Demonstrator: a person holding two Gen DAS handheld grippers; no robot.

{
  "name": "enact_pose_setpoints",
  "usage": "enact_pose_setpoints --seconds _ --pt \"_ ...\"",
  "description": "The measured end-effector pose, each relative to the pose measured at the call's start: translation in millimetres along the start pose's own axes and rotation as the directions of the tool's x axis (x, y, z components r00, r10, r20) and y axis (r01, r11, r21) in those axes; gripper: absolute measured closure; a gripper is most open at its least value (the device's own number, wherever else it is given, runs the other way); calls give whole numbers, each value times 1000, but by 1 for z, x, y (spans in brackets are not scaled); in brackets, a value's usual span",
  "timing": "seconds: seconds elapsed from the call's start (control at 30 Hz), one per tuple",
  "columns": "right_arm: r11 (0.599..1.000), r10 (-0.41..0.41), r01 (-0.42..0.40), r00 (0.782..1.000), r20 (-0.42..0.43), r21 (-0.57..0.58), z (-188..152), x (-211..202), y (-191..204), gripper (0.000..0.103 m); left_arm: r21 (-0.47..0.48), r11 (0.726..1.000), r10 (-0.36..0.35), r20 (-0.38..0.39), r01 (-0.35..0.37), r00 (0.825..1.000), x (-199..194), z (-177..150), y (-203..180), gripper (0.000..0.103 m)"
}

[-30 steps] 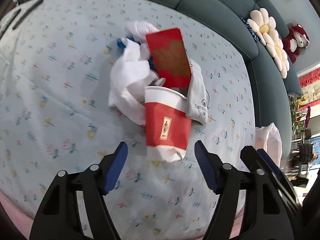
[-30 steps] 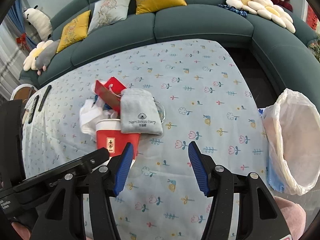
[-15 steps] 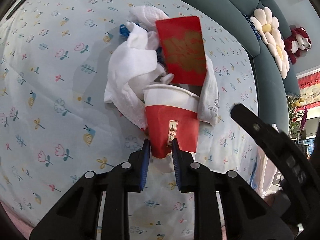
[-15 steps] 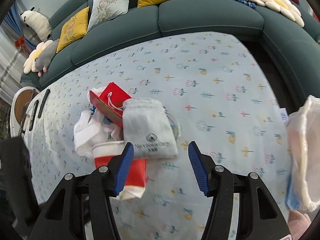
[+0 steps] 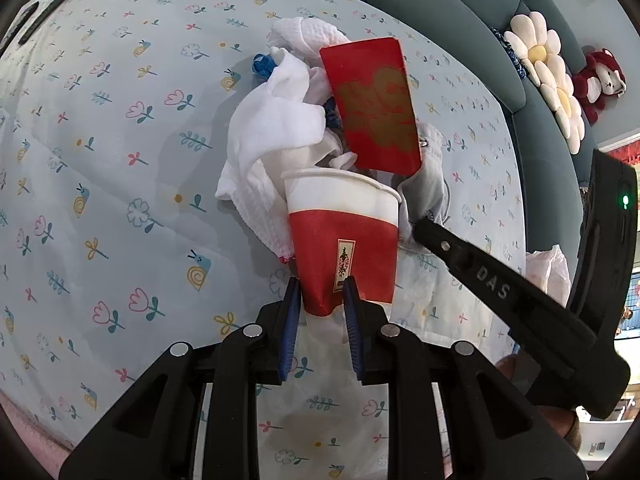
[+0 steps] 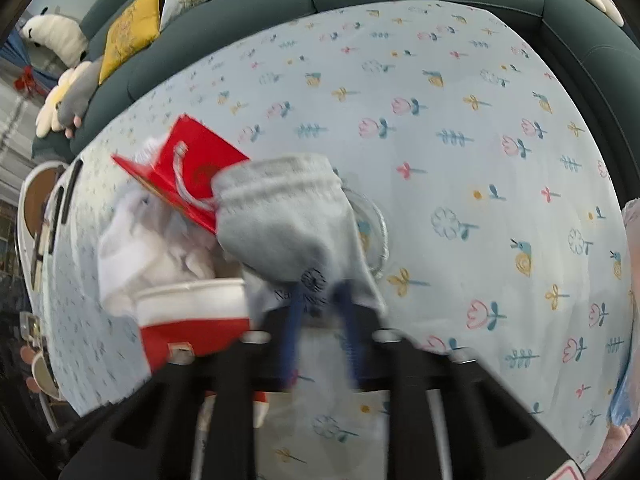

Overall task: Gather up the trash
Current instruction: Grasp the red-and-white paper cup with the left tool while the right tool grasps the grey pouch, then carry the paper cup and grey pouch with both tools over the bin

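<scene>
Cup (image 5: 344, 236): red and white paper, lying on its side on the bench, base end pinched flat, rim toward the pile. Cloth (image 5: 276, 128): white, crumpled, touching the rim on the left. Bag (image 5: 374, 106): red with gold print, cord handle, tilted over the pile. Pouch (image 6: 292, 220): grey drawstring fabric, printed logo, lying beside the cup, lower edge pinched.

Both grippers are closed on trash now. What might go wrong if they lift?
The left gripper pinches only the paper cup's crushed base, so it may slip or tip. The right gripper holds the grey pouch, which leans against the red gift bag; that could topple or be dragged.
</scene>
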State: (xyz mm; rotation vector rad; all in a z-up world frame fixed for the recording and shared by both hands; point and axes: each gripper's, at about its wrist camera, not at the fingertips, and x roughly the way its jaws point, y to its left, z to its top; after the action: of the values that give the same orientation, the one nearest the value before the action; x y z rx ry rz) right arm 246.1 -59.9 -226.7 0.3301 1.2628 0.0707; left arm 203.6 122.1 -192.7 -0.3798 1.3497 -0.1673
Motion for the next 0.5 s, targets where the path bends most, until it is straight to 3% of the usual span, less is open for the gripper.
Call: enact_pose_setpoints --seconds 0.5 --pt "998 54 -56 984 172 7 -12 -81 -18 101 60 998 -7 53 4 999 -30 -20 -34 83"
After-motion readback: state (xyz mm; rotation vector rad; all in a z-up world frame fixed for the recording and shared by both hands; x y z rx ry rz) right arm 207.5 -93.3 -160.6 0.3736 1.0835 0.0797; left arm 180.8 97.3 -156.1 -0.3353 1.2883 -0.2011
